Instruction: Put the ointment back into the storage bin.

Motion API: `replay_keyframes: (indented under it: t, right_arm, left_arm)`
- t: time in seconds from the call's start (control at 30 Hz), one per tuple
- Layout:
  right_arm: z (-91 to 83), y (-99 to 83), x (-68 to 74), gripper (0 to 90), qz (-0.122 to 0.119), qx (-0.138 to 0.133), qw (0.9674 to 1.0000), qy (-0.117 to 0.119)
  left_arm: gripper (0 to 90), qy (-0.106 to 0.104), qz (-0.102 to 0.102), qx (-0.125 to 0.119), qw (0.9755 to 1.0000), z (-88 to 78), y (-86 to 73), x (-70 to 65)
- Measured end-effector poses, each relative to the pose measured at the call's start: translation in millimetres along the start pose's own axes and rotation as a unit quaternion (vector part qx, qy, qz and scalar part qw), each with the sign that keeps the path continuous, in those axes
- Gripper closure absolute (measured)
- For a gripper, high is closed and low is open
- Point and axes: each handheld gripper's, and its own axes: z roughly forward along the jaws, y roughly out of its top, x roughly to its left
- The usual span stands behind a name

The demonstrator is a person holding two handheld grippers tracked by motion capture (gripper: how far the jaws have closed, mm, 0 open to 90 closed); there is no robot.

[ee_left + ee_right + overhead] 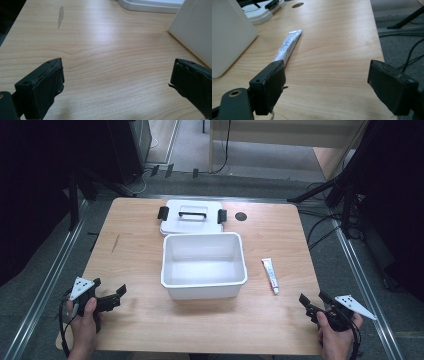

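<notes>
Left hand-held gripper (111,298) near desk's front-left corner, jaws spread wide, nothing between them. Right hand-held gripper (314,303) near front-right corner, jaws likewise apart, empty. Light wooden desk (135,255) beneath. Small white squeeze tube (270,275) flat just beyond right hand-held gripper, beside open white rectangular plastic bin (204,265) at centre. White lid with black handle and clips (192,216) behind bin.

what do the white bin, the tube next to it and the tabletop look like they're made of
White bin: looks like moulded plastic, smooth with a slight sheen, thin walls and rounded corners.
Tube: probably soft plastic or laminate, glossy white with red print and a flat crimped end; foil can't be ruled out.
Tabletop: pale wood grain with a satin glare, likely laminate or veneer rather than solid wood.
</notes>
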Motion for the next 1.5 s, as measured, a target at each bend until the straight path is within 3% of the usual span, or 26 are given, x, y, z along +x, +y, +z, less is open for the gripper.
replay_keyframes:
  t: [0.1,0.2,0.33,0.37,0.47,0.5,0.53,0.6,0.77,0.8,0.87,0.9,0.93,0.97,1.0,1.03,1.1,1.2,1.23,1.27,1.3,1.33,1.37,1.4,1.43,1.5]
  right_arm:
    - [-0.1,1.0,1.8,15.4,-0.006,0.007,1.0000,-0.001]
    - [-0.1,6.1,5.6,14.4,-0.002,0.024,0.9994,0.027]
    - [0.4,15.4,11.7,14.3,-0.016,0.063,0.9977,0.018]
    - [2.6,20.1,13.9,14.4,-0.021,0.090,0.9956,0.011]
    - [5.2,23.4,15.7,14.5,-0.021,0.110,0.9937,0.010]
    - [6.8,25.1,17.0,14.6,-0.022,0.125,0.9919,0.012]
    - [10.2,29.1,21.5,14.5,-0.037,0.157,0.9869,0.010]
    - [11.2,30.6,23.3,14.5,-0.041,0.167,0.9850,0.012]
    - [18.7,42.1,35.1,14.8,-0.069,0.233,0.9701,0.001]
    - [21.9,46.0,37.4,14.8,-0.062,0.257,0.9643,-0.001]
    - [23.3,46.9,38.0,14.8,-0.063,0.265,0.9623,-0.002]
    - [25.4,48.0,39.3,14.8,-0.067,0.278,0.9582,-0.007]
    - [28.7,48.8,41.4,14.7,-0.074,0.302,0.9504,-0.013]
    - [28.7,48.8,41.4,14.7,-0.074,0.302,0.9504,-0.013]
    - [30.3,49.0,42.8,14.7,-0.076,0.313,0.9466,-0.015]
    - [33.6,49.6,45.2,14.5,-0.088,0.335,0.9381,-0.019]
    - [36.4,51.3,47.7,14.6,-0.094,0.353,0.9302,-0.031]
    - [39.3,54.2,49.7,14.6,-0.094,0.365,0.9255,-0.035]
    - [41.4,57.7,52.2,14.6,-0.098,0.378,0.9197,-0.037]
    - [41.4,57.7,52.2,14.6,-0.098,0.378,0.9197,-0.037]
    - [42.3,59.2,53.4,14.6,-0.102,0.385,0.9166,-0.038]
    - [43.8,60.6,54.8,14.6,-0.106,0.396,0.9111,-0.038]
    - [47.1,61.9,58.2,14.5,-0.113,0.417,0.9010,-0.044]
    - [47.1,61.9,58.2,14.5,-0.113,0.417,0.9010,-0.044]
    - [48.6,62.1,59.1,14.4,-0.117,0.423,0.8975,-0.043]
    - [53.0,64.2,63.0,14.2,-0.126,0.441,0.8871,-0.049]
  left_arm:
    - [0.0,-0.001,-0.006,0.000,1.0000,0.2,0.1,0.3]
    - [0.0,-0.005,-0.011,0.002,0.9999,0.0,0.2,2.3]
    - [0.0,-0.009,-0.018,-0.003,0.9998,-0.9,-0.3,4.0]
    - [0.0,-0.011,-0.021,-0.006,0.9997,-1.2,-0.5,4.4]
    - [0.0,-0.012,-0.023,-0.006,0.9996,-1.4,-0.7,4.6]
    - [0.0,-0.012,-0.022,-0.005,0.9997,-1.5,-0.8,4.4]
    - [0.0,-0.012,-0.019,-0.004,0.9997,-1.5,-0.7,3.7]
    - [0.0,-0.010,-0.016,-0.003,0.9998,-1.4,-0.7,3.3]
    - [0.0,-0.009,-0.018,0.000,0.9998,-0.5,-0.3,3.2]
    - [0.0,-0.009,-0.019,0.000,0.9998,-0.3,-0.3,3.2]
    - [0.0,-0.010,-0.017,0.001,0.9998,-0.2,-0.2,3.1]
    - [0.0,-0.010,-0.014,0.001,0.9998,-0.2,-0.1,3.0]
    - [0.0,-0.010,-0.013,0.001,0.9999,0.0,-0.1,2.5]
    - [0.0,-0.010,-0.013,0.001,0.9999,0.0,-0.1,2.5]
    - [0.0,-0.009,-0.012,0.001,0.9999,-0.2,-0.1,2.2]
    - [0.0,-0.009,-0.011,0.001,0.9999,-0.3,-0.1,2.0]
    - [0.0,-0.007,-0.010,0.002,0.9999,0.1,-0.1,1.8]
    - [0.0,-0.007,-0.010,0.005,0.9999,1.1,0.3,1.8]
    - [0.0,-0.008,-0.010,0.006,0.9999,1.3,0.4,1.8]
    - [0.0,-0.007,-0.010,0.006,0.9999,1.3,0.4,1.9]
    - [0.0,-0.008,-0.010,0.006,0.9999,1.2,0.4,1.9]
    - [0.0,-0.008,-0.011,0.005,0.9999,1.2,0.3,1.9]
    - [0.0,-0.009,-0.012,0.004,0.9999,1.0,0.2,2.2]
    - [0.0,-0.009,-0.012,0.004,0.9999,1.0,0.2,2.2]
    - [0.0,-0.010,-0.012,0.004,0.9999,0.8,0.2,2.4]
    - [0.0,-0.011,-0.012,0.006,0.9998,0.9,0.3,2.7]
